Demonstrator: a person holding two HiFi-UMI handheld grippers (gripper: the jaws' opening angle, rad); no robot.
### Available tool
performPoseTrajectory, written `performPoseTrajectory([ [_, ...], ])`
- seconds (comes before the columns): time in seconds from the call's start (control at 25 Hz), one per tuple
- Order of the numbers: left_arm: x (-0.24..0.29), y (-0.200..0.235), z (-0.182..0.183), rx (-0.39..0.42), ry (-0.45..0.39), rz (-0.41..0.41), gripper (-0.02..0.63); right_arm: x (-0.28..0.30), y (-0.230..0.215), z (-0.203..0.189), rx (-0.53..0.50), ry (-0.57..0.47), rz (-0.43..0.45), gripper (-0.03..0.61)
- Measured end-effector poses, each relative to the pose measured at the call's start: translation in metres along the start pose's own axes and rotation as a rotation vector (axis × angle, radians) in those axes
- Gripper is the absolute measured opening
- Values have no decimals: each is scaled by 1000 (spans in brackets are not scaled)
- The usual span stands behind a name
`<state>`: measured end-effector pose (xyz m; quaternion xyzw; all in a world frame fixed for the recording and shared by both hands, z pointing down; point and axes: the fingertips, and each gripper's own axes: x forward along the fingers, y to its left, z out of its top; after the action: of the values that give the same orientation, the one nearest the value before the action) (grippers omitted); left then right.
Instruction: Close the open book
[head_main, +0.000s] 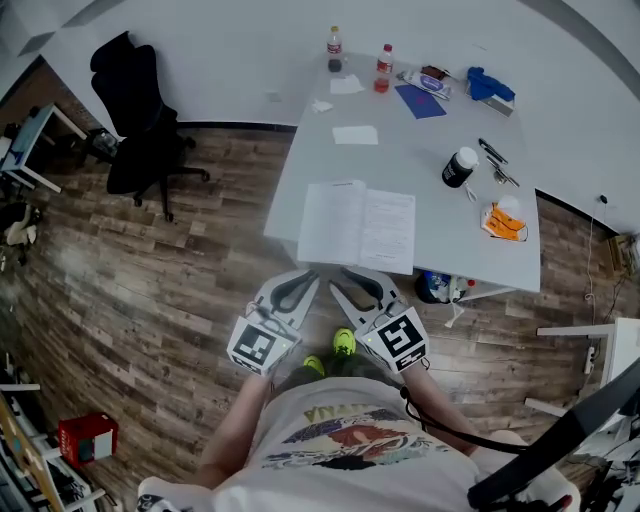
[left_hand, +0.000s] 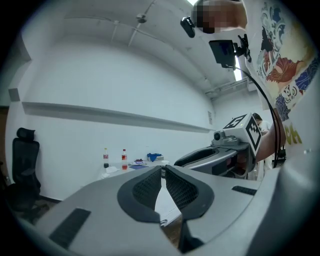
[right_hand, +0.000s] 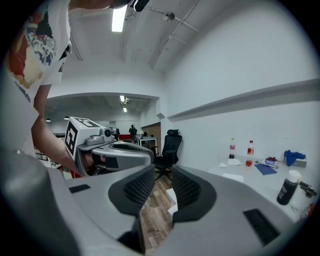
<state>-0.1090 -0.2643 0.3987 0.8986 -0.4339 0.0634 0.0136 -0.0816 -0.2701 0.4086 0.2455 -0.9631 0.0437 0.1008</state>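
Observation:
The open book (head_main: 357, 225) lies flat with white pages up at the near edge of the white table (head_main: 455, 235). Both grippers hover side by side just short of that edge, pointing at the book. My left gripper (head_main: 305, 276) has its tips together, shut on nothing; in the left gripper view (left_hand: 163, 170) a strip of the book (left_hand: 163, 202) shows below the tips. My right gripper (head_main: 352, 279) is open, with a gap between the pads (right_hand: 162, 175) and nothing in it; the book's corner (right_hand: 172, 198) shows through.
Behind the book the table carries a black-and-white bottle (head_main: 460, 167), two drink bottles (head_main: 384, 68), a blue folder (head_main: 420, 101), paper sheets (head_main: 355, 134) and an orange item (head_main: 503, 222). A black office chair (head_main: 140, 120) stands at the left on the wood floor.

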Motion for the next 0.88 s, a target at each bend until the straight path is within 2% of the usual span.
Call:
performPoseTrajectory([
  [0.24,14,18,-14,-20,22,54,14,14,-28,-14,-7,44,23,99],
  [0.52,32,37,-28,-29,26,30,14,35,-41,-40,16,113,9,100],
  [0.6,40,46,-38,-10,35,23,14,44,-46,-51,30,124,2,100],
  [0.88,61,66,-75,-19,39,-12,14,73,-53,-82,46,141,-27,100],
])
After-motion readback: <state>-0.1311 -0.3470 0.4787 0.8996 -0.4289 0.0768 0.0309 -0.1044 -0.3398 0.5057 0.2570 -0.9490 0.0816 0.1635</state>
